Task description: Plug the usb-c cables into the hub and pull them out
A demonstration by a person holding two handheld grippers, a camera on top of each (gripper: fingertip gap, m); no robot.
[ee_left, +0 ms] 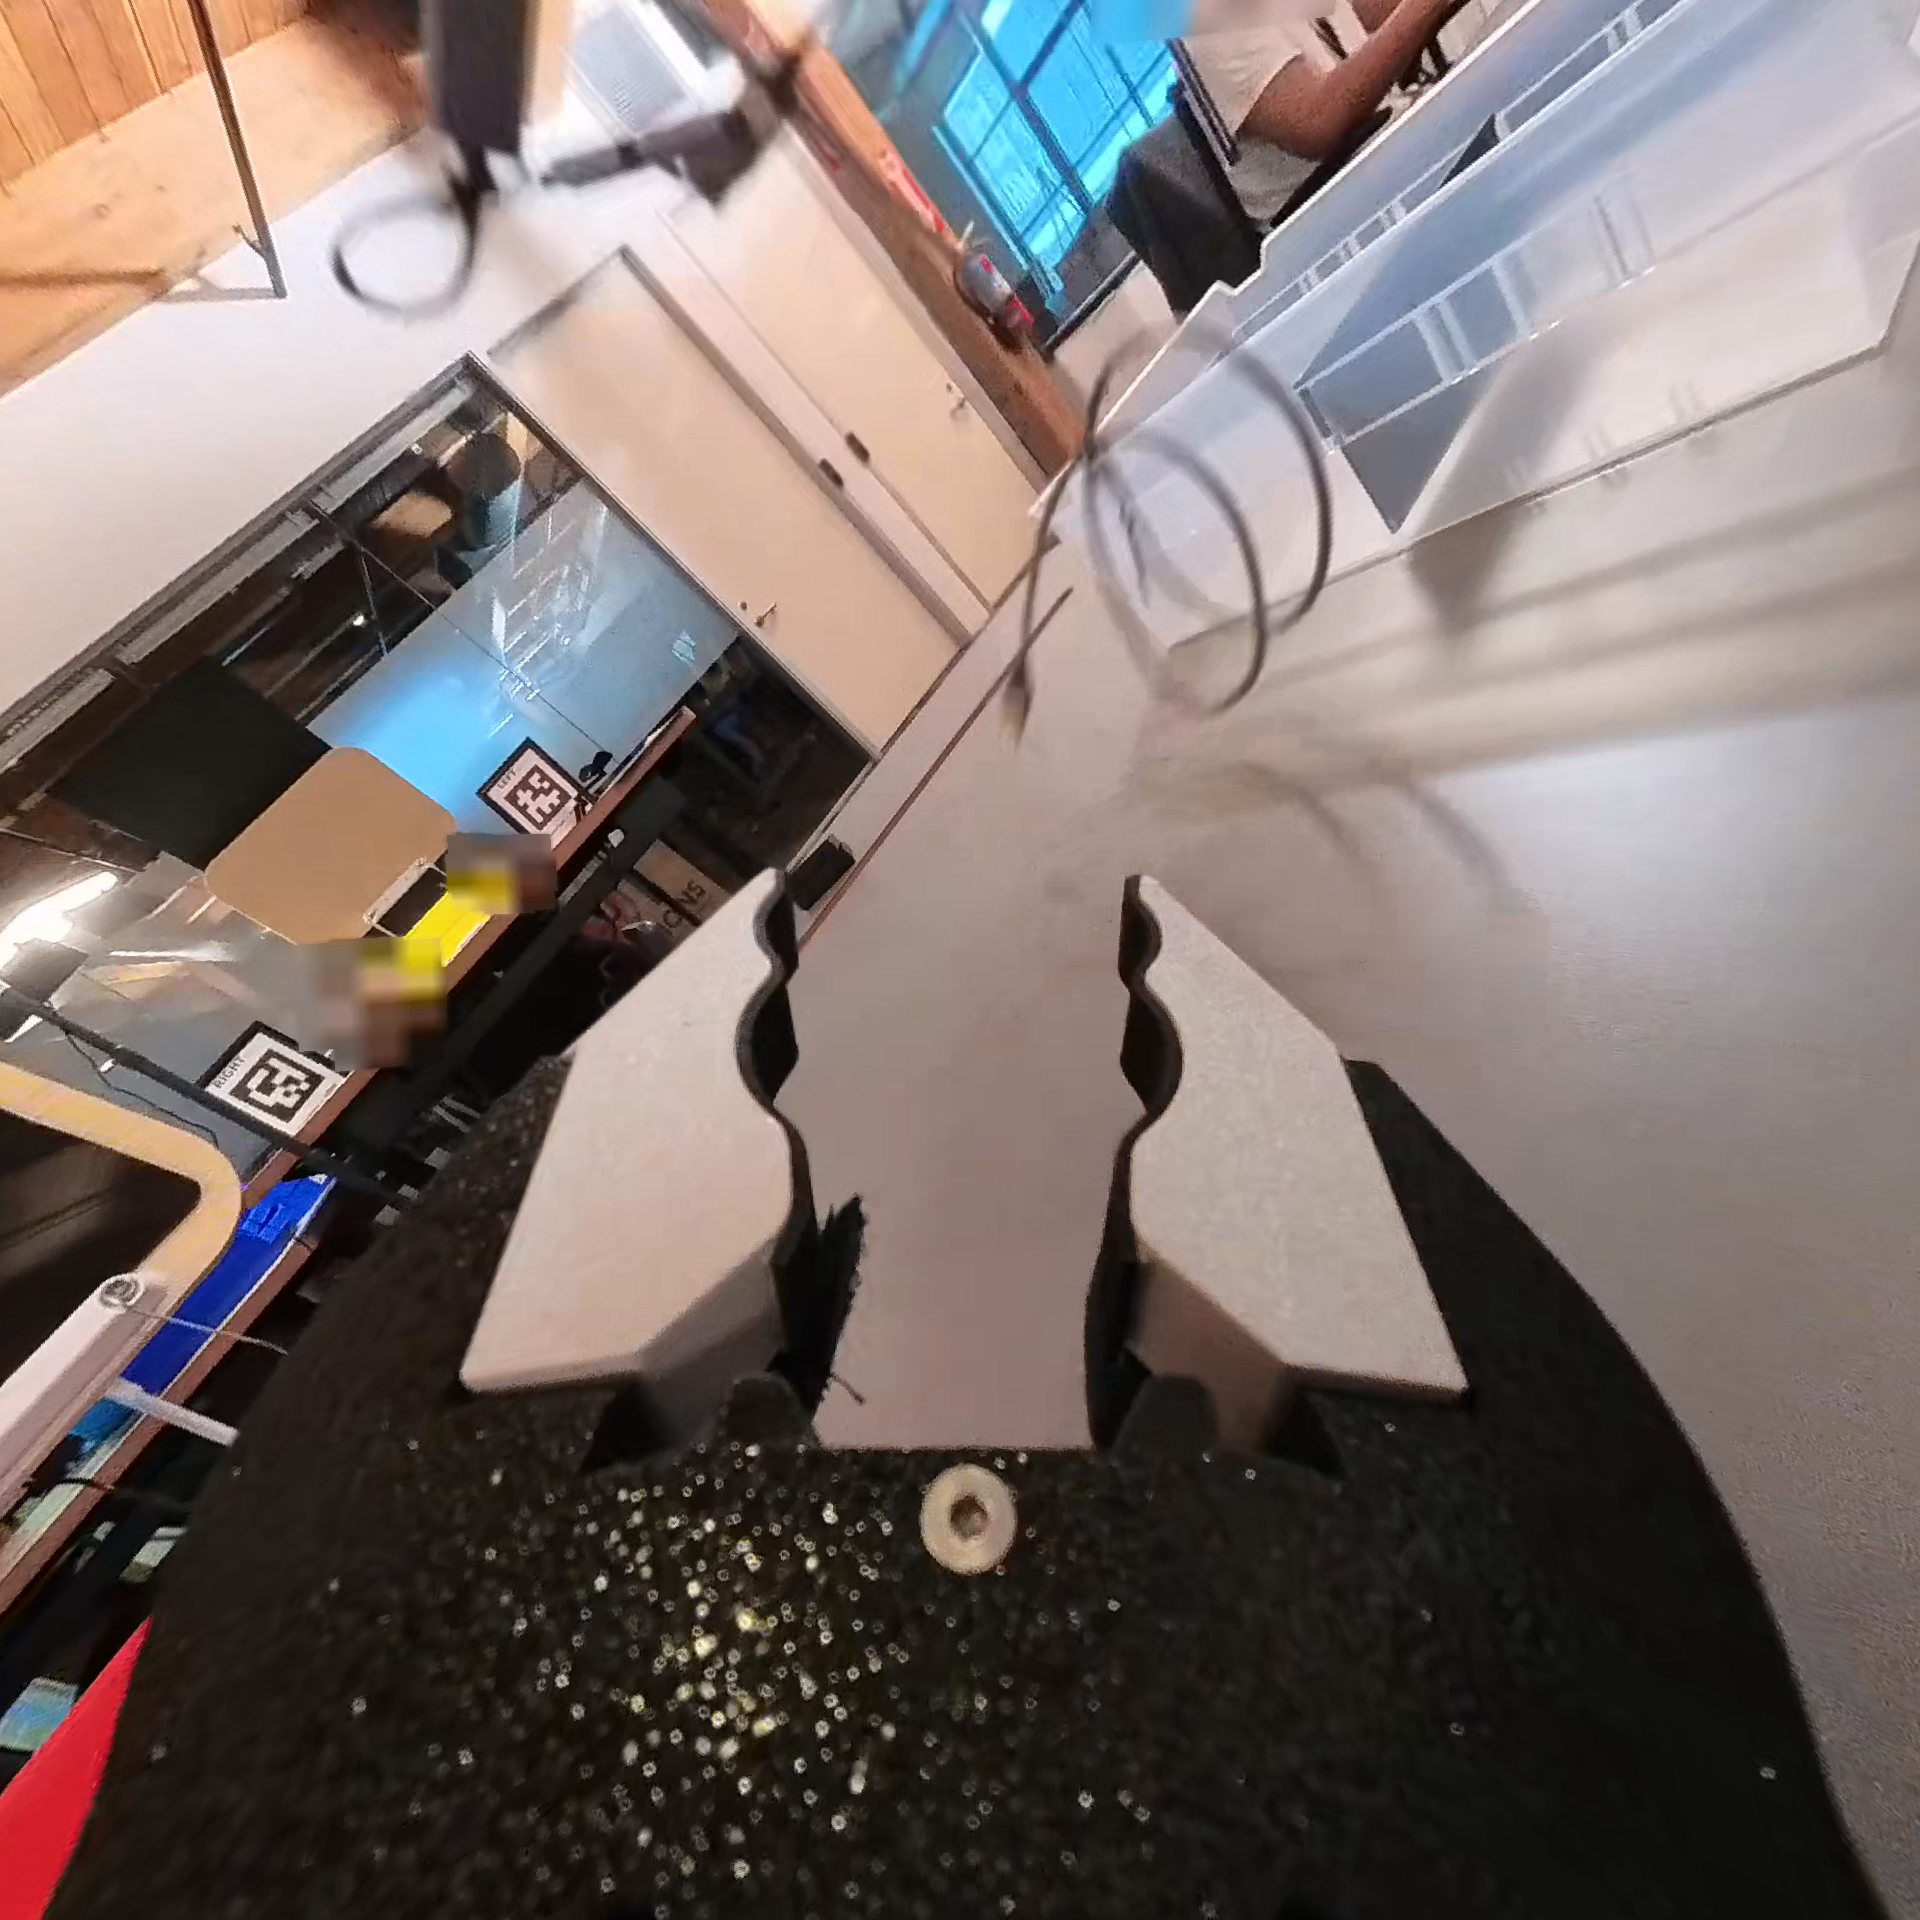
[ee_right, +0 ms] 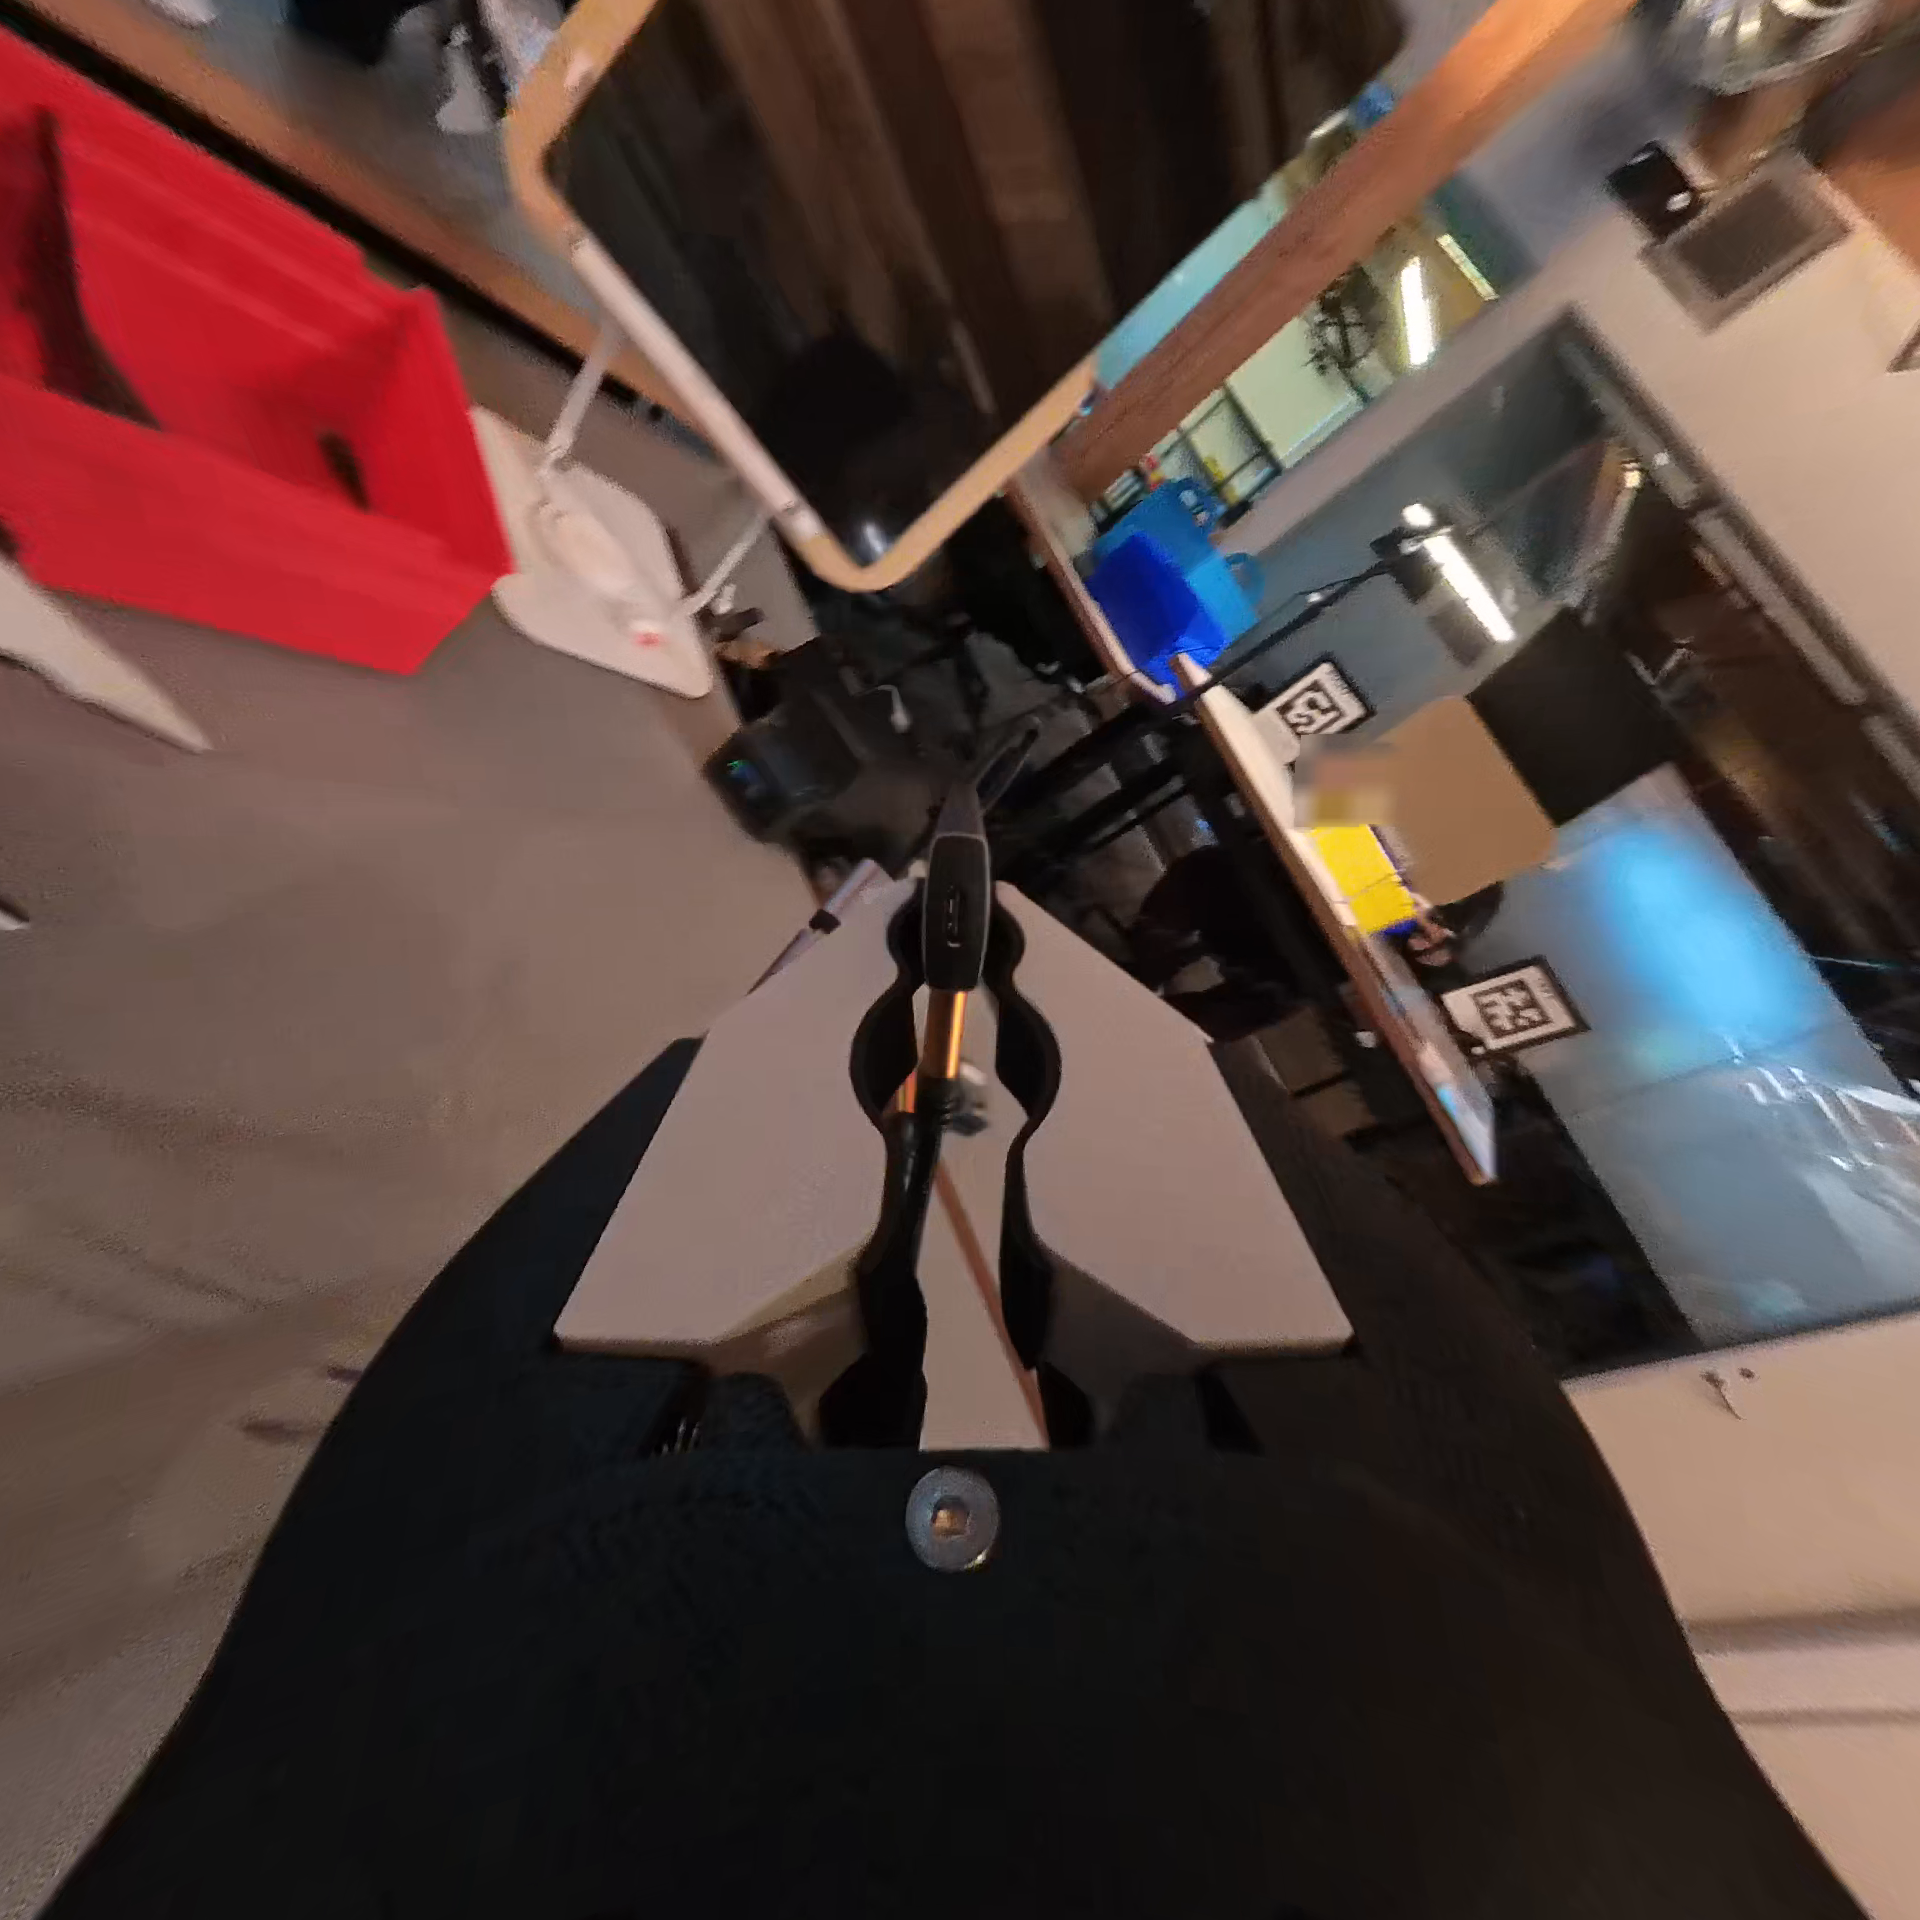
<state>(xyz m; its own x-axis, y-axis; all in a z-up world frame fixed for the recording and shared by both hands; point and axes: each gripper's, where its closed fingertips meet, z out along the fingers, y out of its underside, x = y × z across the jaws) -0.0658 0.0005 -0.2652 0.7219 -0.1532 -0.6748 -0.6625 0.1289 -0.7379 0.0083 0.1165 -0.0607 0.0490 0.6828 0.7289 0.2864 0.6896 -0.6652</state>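
Note:
My left gripper [ee_left: 956,894] is open and empty, with the white table [ee_left: 1558,1039] between its jaws. A thin dark cable [ee_left: 1205,540] lies coiled and blurred on the table beyond it, next to a clear organiser. At the top left a blurred grey bar [ee_left: 644,154] with a cable loop [ee_left: 405,249] hangs in the air; I cannot tell what holds it. My right gripper [ee_right: 954,906] is shut on a small dark grey connector [ee_right: 954,940] with a gold collar [ee_right: 940,1023]. Its black cable runs back between the fingers. The connector sticks out past the fingertips.
A clear acrylic organiser [ee_left: 1507,343] stands on the table at the right. A red bin [ee_right: 208,447], a white stand base [ee_right: 603,592] and a dark screen in a light frame [ee_right: 831,260] stand ahead of the right gripper. The table edge [ee_left: 935,727] runs diagonally. There is about 25 cm between the tips of the two grippers.

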